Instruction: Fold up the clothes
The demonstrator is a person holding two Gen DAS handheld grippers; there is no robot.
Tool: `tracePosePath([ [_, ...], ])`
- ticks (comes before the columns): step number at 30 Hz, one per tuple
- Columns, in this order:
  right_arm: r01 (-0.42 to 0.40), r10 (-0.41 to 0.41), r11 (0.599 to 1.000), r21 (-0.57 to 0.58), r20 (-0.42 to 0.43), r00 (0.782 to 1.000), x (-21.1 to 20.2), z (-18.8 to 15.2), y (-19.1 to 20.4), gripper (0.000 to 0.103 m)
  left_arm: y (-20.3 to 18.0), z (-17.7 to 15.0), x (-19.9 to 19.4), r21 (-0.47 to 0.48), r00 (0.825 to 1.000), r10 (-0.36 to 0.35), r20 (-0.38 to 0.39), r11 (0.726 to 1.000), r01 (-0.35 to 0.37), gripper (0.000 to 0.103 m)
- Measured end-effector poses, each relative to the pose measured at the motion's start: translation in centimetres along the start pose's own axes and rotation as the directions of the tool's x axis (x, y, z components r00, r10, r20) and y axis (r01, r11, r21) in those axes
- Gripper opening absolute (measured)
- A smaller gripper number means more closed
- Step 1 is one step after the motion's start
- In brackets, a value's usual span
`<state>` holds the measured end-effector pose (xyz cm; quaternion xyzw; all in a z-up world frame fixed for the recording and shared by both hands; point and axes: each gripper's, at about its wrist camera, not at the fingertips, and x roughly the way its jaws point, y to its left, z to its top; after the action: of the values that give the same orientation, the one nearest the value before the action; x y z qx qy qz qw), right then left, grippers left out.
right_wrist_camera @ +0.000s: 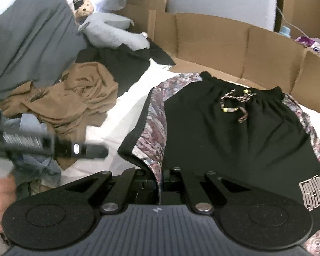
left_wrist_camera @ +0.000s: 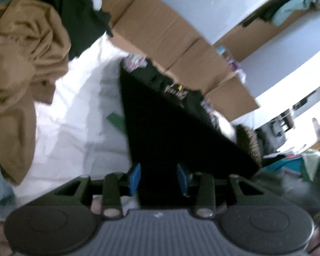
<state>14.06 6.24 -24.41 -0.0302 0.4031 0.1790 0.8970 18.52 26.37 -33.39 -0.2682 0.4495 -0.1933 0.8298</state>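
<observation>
Black shorts (right_wrist_camera: 224, 138) with patterned side panels and a drawstring lie flat on the white bed sheet (right_wrist_camera: 128, 98). My right gripper (right_wrist_camera: 157, 178) is shut on the patterned hem at the shorts' near left corner. My left gripper (right_wrist_camera: 81, 149) appears blurred in the right wrist view, just left of that corner and apart from it. In the tilted, blurred left wrist view the shorts (left_wrist_camera: 170, 128) fill the space ahead, and the left gripper (left_wrist_camera: 159, 177) has its blue pads (left_wrist_camera: 135, 177) well apart.
A crumpled brown garment (right_wrist_camera: 79, 98) and a light blue one (right_wrist_camera: 32, 123) lie to the left. Behind them are a black garment, a grey plush toy (right_wrist_camera: 115, 32) and a grey pillow (right_wrist_camera: 27, 32). Cardboard walls (right_wrist_camera: 213, 42) border the bed's far side. A hand (right_wrist_camera: 0, 202) shows at lower left.
</observation>
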Motion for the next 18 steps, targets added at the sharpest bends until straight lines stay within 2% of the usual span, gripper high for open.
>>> tracePosePath([
  [5, 0.037, -0.037, 0.999, 0.034, -0.014, 0.999, -2.1, 0.2, -3.6, 0.001, -0.3, -1.3, 2.3, 0.009, 0.997, -0.012, -0.077, 1.000, 0.013, 0.040],
  [8, 0.054, -0.048, 0.990, 0.129, -0.047, 0.998, -3.3, 0.1, -6.6, 0.001, -0.2, -2.2, 3.4, 0.005, 0.992, -0.018, -0.127, 1.000, 0.018, 0.040],
  [14, 0.126, -0.115, 0.979, 0.161, -0.073, 0.991, -5.8, -0.5, -11.5, 0.001, -0.9, -3.6, 5.1, -0.011, 0.983, -0.059, -0.174, 0.998, 0.058, 0.040],
  [18, 0.177, -0.163, 0.963, 0.203, -0.086, 0.983, -7.1, -1.2, -14.5, 0.001, -2.0, -4.5, 6.8, 0.011, 0.973, -0.073, -0.220, 0.997, 0.077, 0.040],
])
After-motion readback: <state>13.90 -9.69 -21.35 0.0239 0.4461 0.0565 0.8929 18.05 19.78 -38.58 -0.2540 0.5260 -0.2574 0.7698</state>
